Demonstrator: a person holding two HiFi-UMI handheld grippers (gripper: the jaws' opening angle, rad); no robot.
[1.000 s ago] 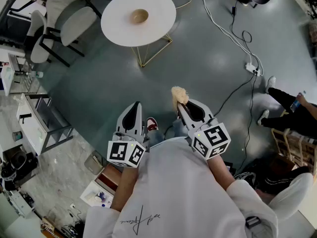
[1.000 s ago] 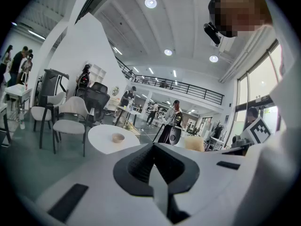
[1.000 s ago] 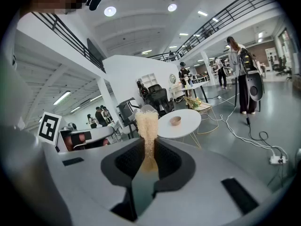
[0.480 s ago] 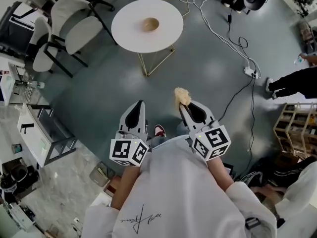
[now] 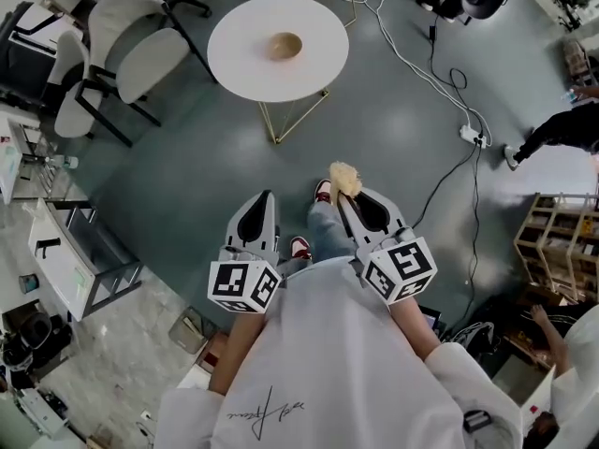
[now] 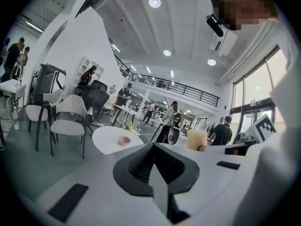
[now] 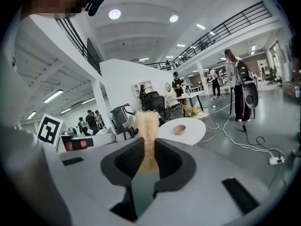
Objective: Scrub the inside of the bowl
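A small wooden bowl [image 5: 284, 46] sits near the middle of a round white table [image 5: 243, 64] far ahead of me; it also shows as the bowl [image 6: 124, 140] and the bowl [image 7: 179, 129] in the gripper views. My right gripper [image 5: 341, 195] is shut on a pale fibrous scrubber [image 5: 343, 179], whose tuft [image 7: 147, 126] sticks up past the jaws. My left gripper [image 5: 258, 204] is shut with nothing in it. Both are held at waist height, well short of the table.
Two white chairs [image 5: 131, 45] stand left of the table. White cables and a power strip [image 5: 470, 134] trail across the grey floor at the right. A wooden shelf [image 5: 547, 241] and a seated person's legs [image 5: 562, 129] are at the right edge. A metal rack [image 5: 65, 251] lines the left.
The view has shifted forward, so the table and bowl sit a little nearer. My foot has stepped out ahead. Both grippers keep their places, the right one still holding the scrubber.
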